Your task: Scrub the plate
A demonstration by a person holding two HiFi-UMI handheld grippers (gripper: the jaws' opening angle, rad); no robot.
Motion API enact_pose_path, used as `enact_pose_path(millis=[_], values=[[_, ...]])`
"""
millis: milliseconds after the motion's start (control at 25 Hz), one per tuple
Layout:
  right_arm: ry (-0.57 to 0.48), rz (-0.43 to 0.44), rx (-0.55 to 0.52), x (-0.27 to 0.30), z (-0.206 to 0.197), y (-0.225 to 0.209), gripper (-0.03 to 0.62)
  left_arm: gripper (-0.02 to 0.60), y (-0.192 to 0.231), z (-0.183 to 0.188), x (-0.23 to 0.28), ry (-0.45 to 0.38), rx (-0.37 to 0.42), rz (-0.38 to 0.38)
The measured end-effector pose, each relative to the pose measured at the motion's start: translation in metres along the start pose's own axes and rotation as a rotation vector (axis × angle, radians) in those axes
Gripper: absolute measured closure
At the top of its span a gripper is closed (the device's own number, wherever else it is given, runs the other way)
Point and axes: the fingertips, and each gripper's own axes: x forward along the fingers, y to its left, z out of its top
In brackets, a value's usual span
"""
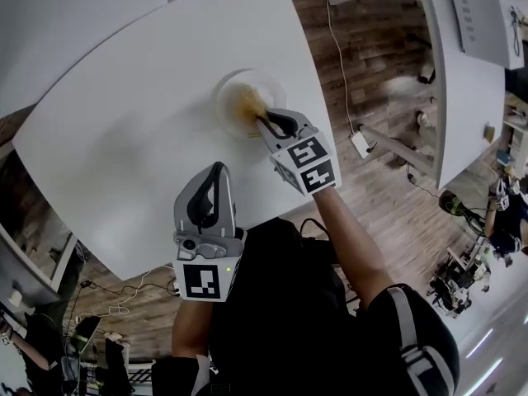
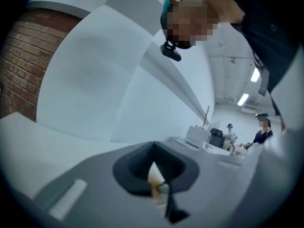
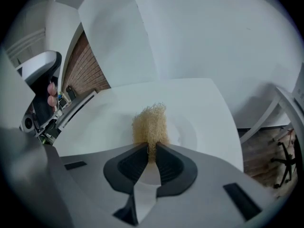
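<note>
One tan scrubber (image 3: 149,122) on white plate (image 1: 228,87)

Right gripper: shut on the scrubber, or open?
Shut on it. The right gripper view shows the right gripper with its jaws pinching the lower end of the tan fibrous scrubber, over the white plate.

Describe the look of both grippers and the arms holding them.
The left gripper and right gripper both have grey bodies, black-lined tongs and, at the rear, a white cube with black square markers. The person wears a dark top; its right sleeve carries pale stripes.
</note>
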Motion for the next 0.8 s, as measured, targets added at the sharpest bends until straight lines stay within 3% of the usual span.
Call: enact_pose_path(millis=[200,360,800], values=[[-0.025,-0.092,0.037,-0.015,0.008,-0.044,0.551,0.578,-0.001,0.001,0.004,0.0,-0.005,-0.002],[-0.033,-0.124,0.024,-0.017,0.014,-0.051,0.551,0.578,0.0,0.002,0.002,-0.006,-0.003,0.003],[0.006,0.025,-0.018,0.006,0.004,0.034,0.551,0.578,0.01,0.006,-0.005,-0.017,-0.007,0.019]])
